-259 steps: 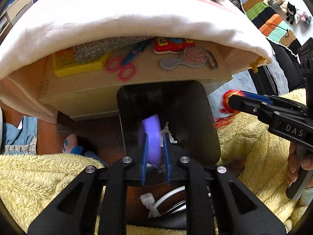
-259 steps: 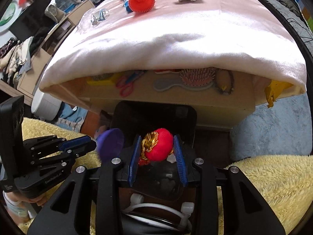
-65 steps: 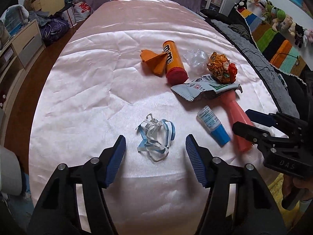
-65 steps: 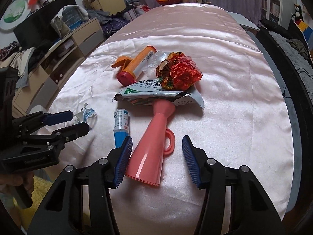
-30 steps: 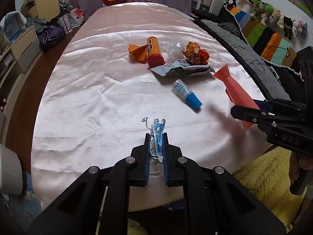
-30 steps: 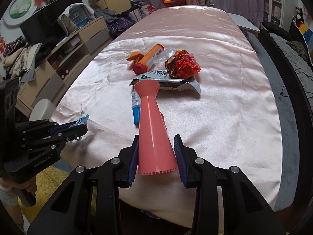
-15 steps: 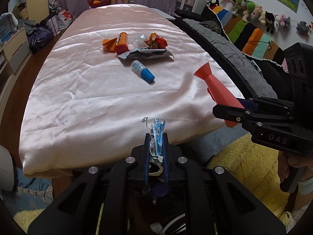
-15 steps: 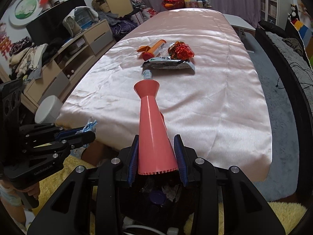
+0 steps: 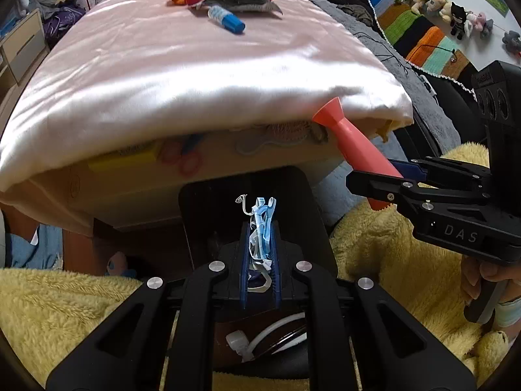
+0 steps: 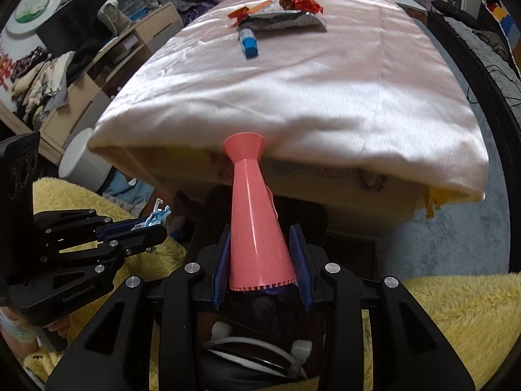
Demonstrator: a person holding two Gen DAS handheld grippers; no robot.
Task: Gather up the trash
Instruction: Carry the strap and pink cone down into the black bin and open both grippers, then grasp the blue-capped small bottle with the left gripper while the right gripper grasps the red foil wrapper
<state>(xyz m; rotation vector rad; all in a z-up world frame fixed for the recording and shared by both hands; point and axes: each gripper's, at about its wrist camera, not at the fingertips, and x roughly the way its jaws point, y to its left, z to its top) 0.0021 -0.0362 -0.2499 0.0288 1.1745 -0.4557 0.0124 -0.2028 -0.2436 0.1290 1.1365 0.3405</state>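
While I tilt both grippers steeply down over the one black bin [image 9: 302, 195] at the table's near edge, my left gripper [image 9: 259, 260] is pinched almost closed on a single tangle of blue-and-white strips [image 9: 259, 228] that sticks up past the pads. My right gripper [image 10: 260, 260] clamps one pink cone [image 10: 254, 228] by its wide toothed base, long axis running away from me, flared narrow end toward the pink tablecloth [image 10: 293, 97]. On that cloth I count one blue-capped tube [image 10: 249, 42] and a heap of wrappers [image 10: 283, 16].
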